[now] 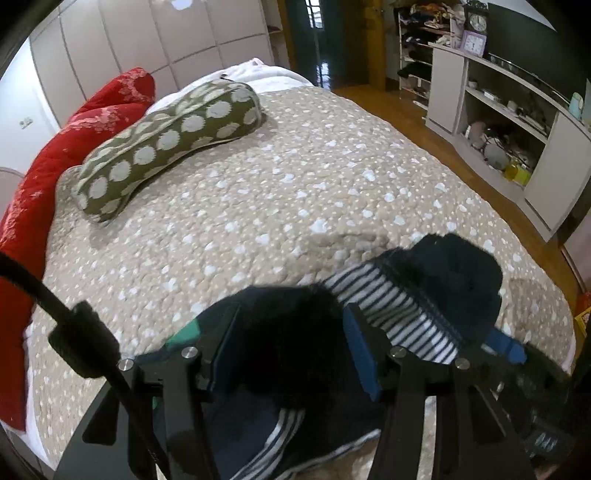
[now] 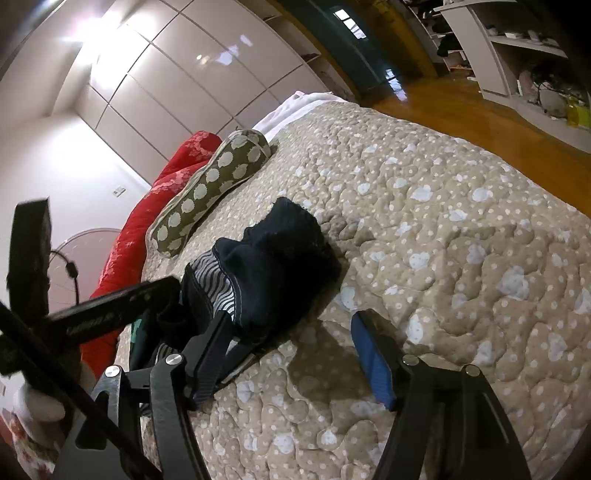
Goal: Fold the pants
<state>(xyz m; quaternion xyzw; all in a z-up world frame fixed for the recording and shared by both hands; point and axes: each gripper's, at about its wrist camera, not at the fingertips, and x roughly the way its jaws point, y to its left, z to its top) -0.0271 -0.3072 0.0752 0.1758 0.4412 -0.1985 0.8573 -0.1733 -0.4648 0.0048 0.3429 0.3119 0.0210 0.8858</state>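
Pants: one dark pair, bunched on the bed near two pillows.
Left gripper: I see jaws spread around pants fabric.
Right gripper: jaws apart, nothing held.

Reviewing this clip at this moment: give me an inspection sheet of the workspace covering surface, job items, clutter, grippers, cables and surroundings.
Surface: bed with beige dotted quilt, wrinkled.
Job's things: dark navy pants with striped lining, bunched near the bed's near edge, not yet folded flat.
Clutter: green spotted pillow and red blanket along the far-left side, apart from the pants.
Grippers: left gripper has its jaws spread with dark pants fabric between them; grip cannot be told. Right gripper jaws wide open over bare quilt, beside the pants.
Cables: black cable by the left gripper.
Surroundings: white wardrobe, wooden floor, cluttered white shelving, two clocks.
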